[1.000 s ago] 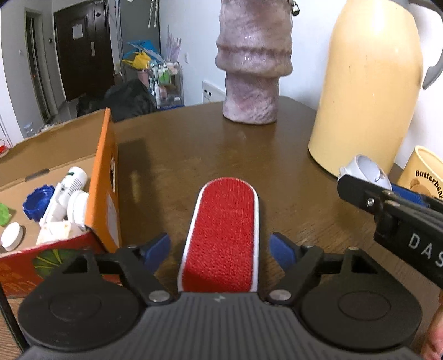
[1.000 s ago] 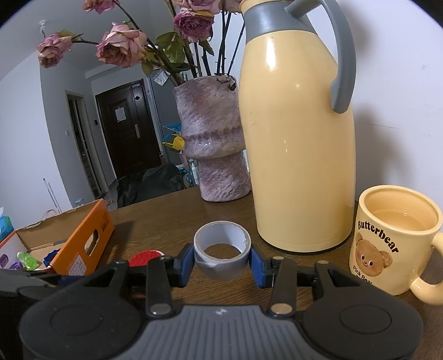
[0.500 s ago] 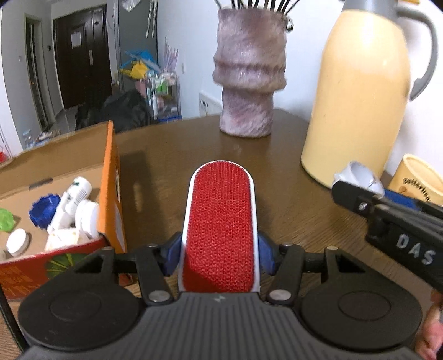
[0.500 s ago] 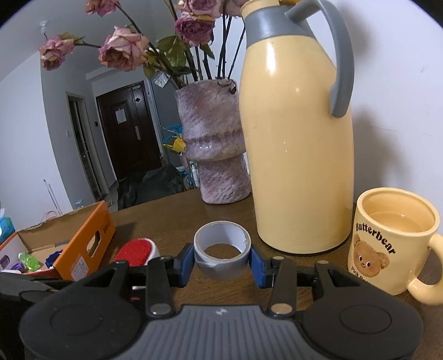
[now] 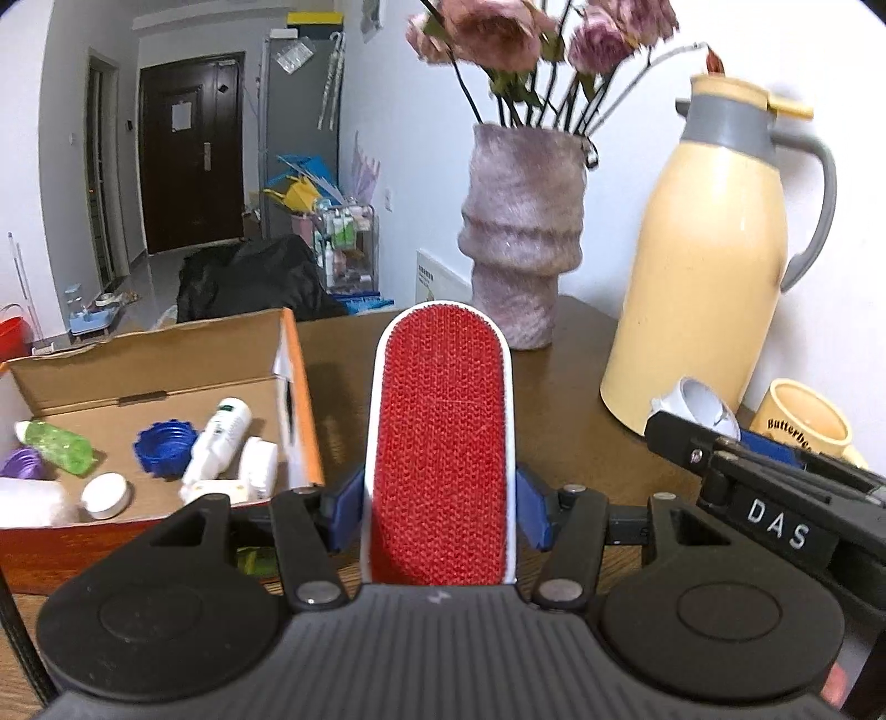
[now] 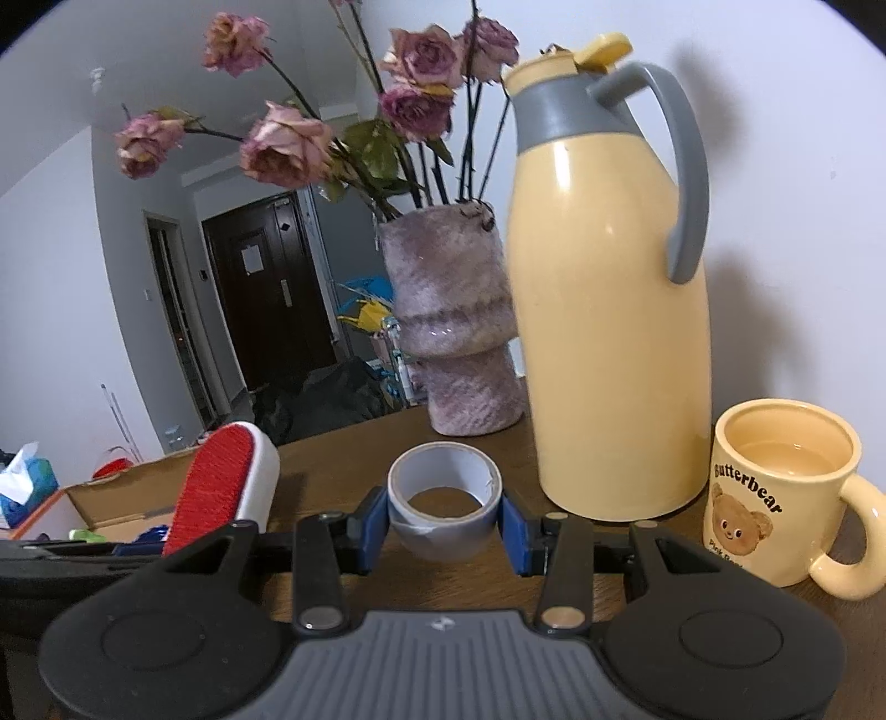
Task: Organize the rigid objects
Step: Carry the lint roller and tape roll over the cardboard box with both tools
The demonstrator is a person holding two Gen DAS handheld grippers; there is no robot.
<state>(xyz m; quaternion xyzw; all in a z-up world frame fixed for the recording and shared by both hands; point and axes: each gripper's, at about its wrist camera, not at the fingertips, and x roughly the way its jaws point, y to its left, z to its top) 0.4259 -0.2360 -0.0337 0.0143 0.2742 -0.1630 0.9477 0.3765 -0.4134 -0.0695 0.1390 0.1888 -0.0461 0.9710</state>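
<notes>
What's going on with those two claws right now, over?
Left gripper shut on lint brush, lifted off table. Right gripper shut on tape roll. Box lies left; nothing blocking.

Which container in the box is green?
The small bottle lying at the box's far left; the other bottle and the jars are white.

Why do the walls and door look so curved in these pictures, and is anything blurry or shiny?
Both views come through fisheye lenses, so straight edges bow and corners go dark. Left wrist view: the flowers are smeared, while the red lint brush stays sharp. Right wrist view: the yellow thermos shows soft glare streaks and casts a shadow on the wall; the tape roll is crisp.
</notes>
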